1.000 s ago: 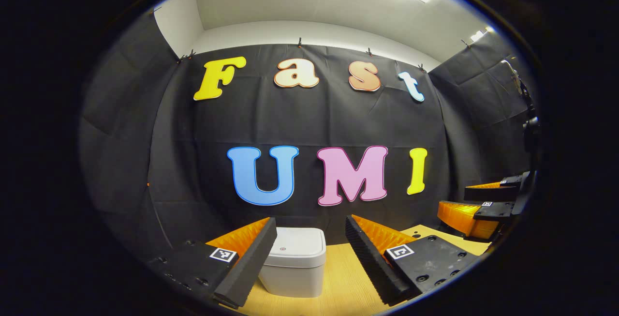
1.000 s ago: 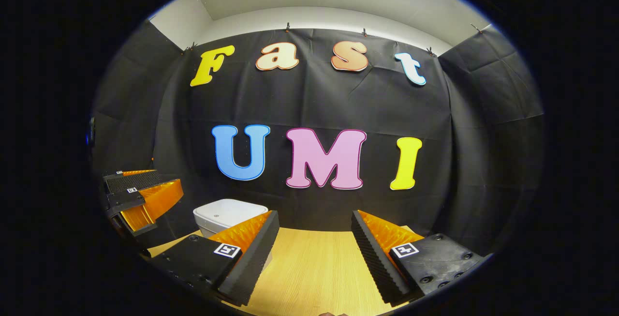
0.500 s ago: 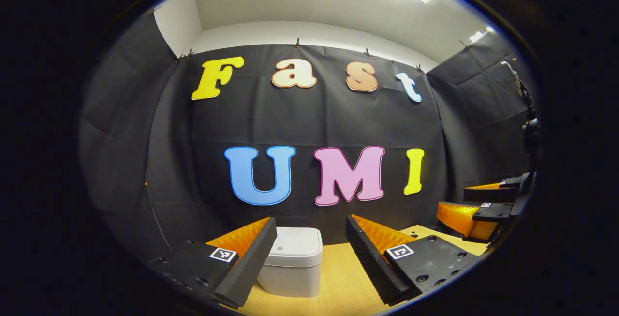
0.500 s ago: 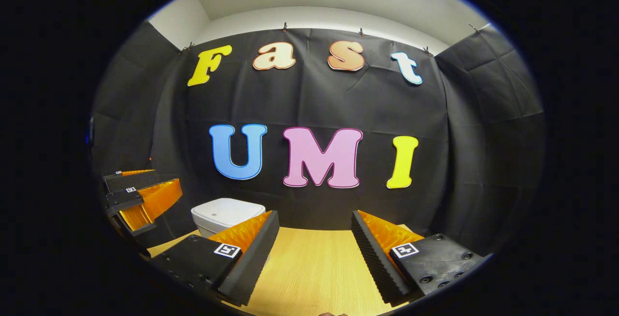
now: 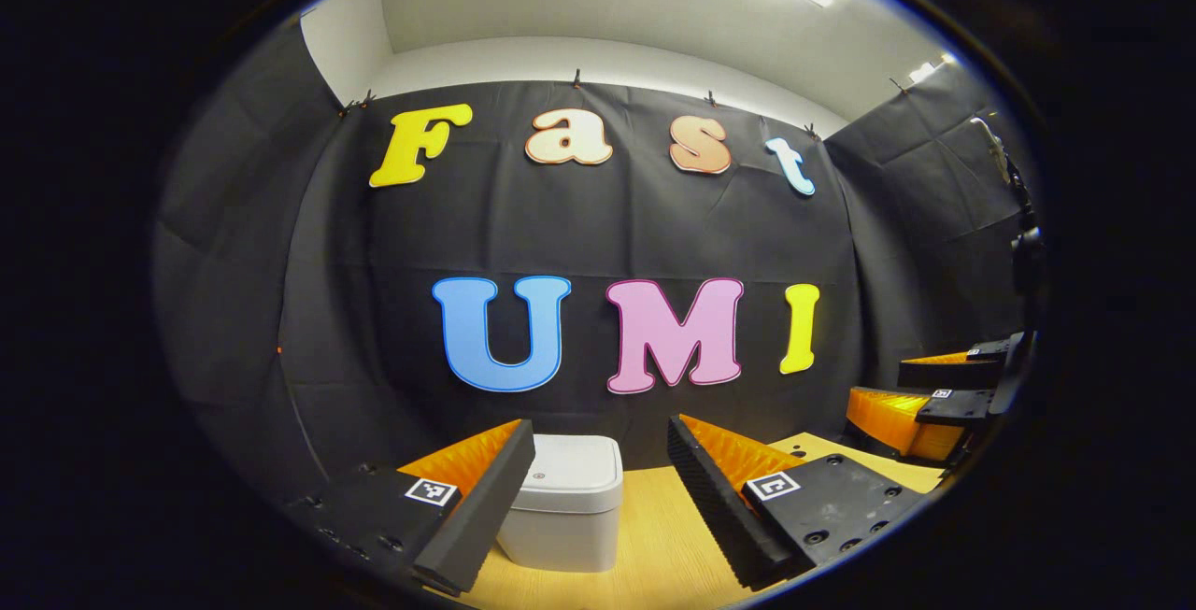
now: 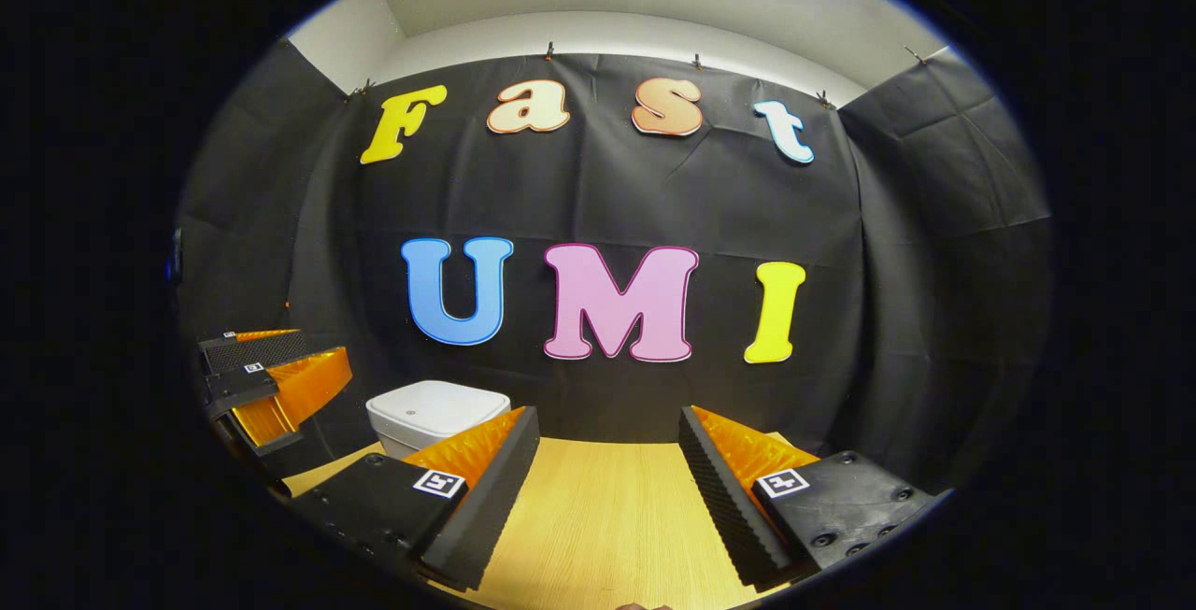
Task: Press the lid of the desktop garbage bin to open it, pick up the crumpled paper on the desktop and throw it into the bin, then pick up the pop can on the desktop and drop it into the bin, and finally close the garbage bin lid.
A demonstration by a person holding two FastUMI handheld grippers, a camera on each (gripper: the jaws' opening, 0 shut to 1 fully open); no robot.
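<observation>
A small white garbage bin (image 5: pixel 565 512) with its lid down stands on the wooden desktop (image 5: pixel 654 554) by the black back wall. My left gripper (image 5: pixel 598 470) is open, raised above the desk, and the bin sits ahead between its fingers, partly behind the left one. In the right gripper view the bin (image 6: pixel 432 412) lies ahead to the left, half behind the left finger of my open right gripper (image 6: pixel 607 461), which holds nothing. Each gripper shows in the other's view: the right gripper (image 5: pixel 934 395) at the far right, the left gripper (image 6: pixel 271 381) at the far left.
The black cloth wall closes the desk at the back and on both sides. Bare wooden desktop (image 6: pixel 598 517) stretches ahead of the right gripper up to the wall.
Both views have drifted only slightly; the bin sits a touch lower and nearer the left fingers. Both grippers stay open.
</observation>
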